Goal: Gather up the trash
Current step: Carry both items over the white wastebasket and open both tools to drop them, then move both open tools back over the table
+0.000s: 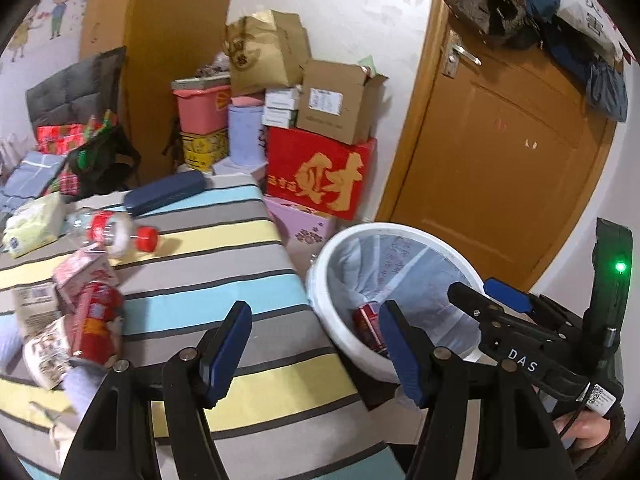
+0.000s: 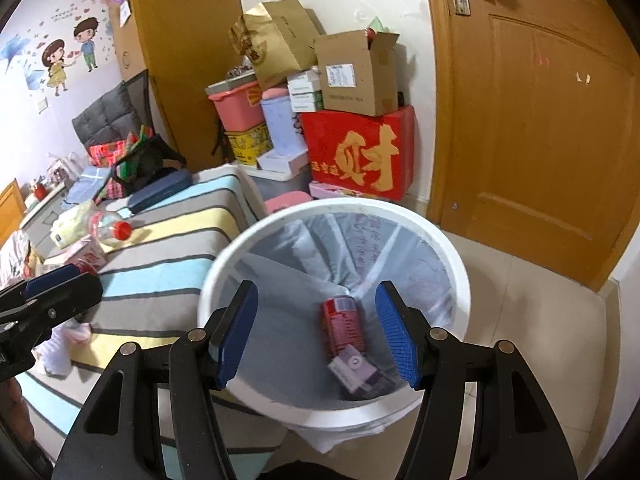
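Note:
A white trash bin [image 2: 452,248] with a clear liner stands beside the striped bed [image 1: 224,264]. A red can [image 2: 342,322] and a small purple carton [image 2: 356,370] lie in it. My right gripper [image 2: 316,338] is open and empty, over the bin; it also shows in the left wrist view [image 1: 486,294]. My left gripper [image 1: 314,354] is open and empty over the bed's edge, next to the bin [image 1: 340,320]. On the bed lie a red can [image 1: 98,322], a pink carton [image 1: 84,270], a plastic bottle with a red cap [image 1: 110,232] and a paper cup [image 1: 44,354].
Stacked boxes, with a red one [image 1: 320,172] in front, stand against the wall behind the bin. A wooden door [image 1: 508,152] is at the right. A dark blue case [image 1: 164,192], a yellow-green pack [image 1: 34,224] and bags lie on the bed's far end.

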`<move>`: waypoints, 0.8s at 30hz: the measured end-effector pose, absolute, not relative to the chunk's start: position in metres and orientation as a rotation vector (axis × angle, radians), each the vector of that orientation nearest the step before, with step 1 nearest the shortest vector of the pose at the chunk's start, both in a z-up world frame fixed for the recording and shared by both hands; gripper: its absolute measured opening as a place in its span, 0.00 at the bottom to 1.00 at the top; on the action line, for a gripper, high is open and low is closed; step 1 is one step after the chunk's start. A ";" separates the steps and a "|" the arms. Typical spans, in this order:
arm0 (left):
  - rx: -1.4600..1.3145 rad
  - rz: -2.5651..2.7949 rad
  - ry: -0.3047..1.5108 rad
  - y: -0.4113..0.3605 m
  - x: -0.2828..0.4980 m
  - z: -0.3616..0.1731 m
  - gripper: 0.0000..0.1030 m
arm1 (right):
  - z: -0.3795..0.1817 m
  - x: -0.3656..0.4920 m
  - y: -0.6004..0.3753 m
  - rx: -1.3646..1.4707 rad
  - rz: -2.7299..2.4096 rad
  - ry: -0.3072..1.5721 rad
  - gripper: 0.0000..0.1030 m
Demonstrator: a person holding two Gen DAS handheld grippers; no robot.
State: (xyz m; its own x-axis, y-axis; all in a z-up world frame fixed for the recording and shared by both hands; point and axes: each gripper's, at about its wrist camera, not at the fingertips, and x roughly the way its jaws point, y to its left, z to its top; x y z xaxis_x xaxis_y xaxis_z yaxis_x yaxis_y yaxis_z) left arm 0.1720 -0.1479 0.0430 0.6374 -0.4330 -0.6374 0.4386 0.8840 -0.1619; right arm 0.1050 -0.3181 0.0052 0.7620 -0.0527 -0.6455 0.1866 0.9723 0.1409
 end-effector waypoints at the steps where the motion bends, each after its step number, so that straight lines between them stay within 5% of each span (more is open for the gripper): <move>1: 0.004 -0.494 0.724 -0.143 0.170 0.044 0.64 | 0.007 0.104 -0.315 0.202 -0.124 0.688 0.61; 24: -0.109 -0.191 0.647 0.023 0.125 0.054 0.64 | 0.011 0.105 -0.212 0.138 0.089 0.654 0.61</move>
State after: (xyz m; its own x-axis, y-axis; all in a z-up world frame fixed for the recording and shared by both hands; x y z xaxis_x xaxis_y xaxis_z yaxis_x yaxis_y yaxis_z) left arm 0.1246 0.0233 0.0536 0.7814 -0.2107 -0.5874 0.1431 0.9767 -0.1600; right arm 0.1048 -0.2121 0.0108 0.7904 0.1261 -0.5994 -0.0391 0.9870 0.1560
